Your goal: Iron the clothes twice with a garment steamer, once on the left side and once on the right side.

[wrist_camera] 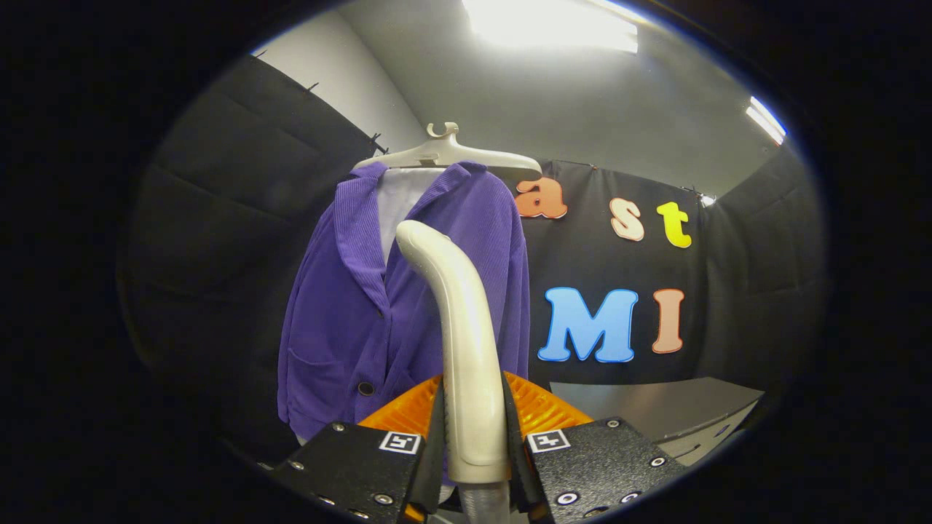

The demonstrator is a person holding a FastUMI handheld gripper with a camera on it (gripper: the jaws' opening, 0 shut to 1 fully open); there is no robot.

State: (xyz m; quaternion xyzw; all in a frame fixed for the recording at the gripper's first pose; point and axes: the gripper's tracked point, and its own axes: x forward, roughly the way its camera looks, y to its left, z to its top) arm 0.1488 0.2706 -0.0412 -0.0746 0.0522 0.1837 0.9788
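Garment steamer [466, 342]: cream handle upright, clamped between both fingers of gripper [475, 437]. Purple corduroy jacket [408, 306]: beyond, hung on white hanger [448, 151].

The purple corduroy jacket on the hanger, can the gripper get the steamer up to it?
Probably yes. The gripper is shut on the cream steamer wand, and nothing stands between its head and the purple corduroy jacket just beyond.

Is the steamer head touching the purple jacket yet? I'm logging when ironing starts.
Cannot tell. In the gripper view, the steamer head, held in the hand-held gripper, overlaps the purple jacket head-on, hiding any gap or contact.
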